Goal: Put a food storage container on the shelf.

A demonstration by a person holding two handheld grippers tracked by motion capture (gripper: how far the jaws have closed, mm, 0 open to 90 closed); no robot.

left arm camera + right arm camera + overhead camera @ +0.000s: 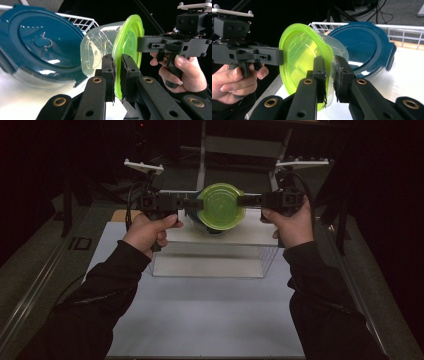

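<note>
Held up over the white tabletop [200, 320], between two hands: a clear container with a green lid [220, 206]. Left gripper [192, 204] clamped on the lid's rim at one side, right gripper [246, 201] clamped on the rim at the opposite side, both roughly level and pointing inward. Just behind and below, a blue-lidded container [37, 42], lying tilted, with a white wire basket [402, 28] behind it.

Green lid [220, 205] — teal lid [37, 40]
</note>
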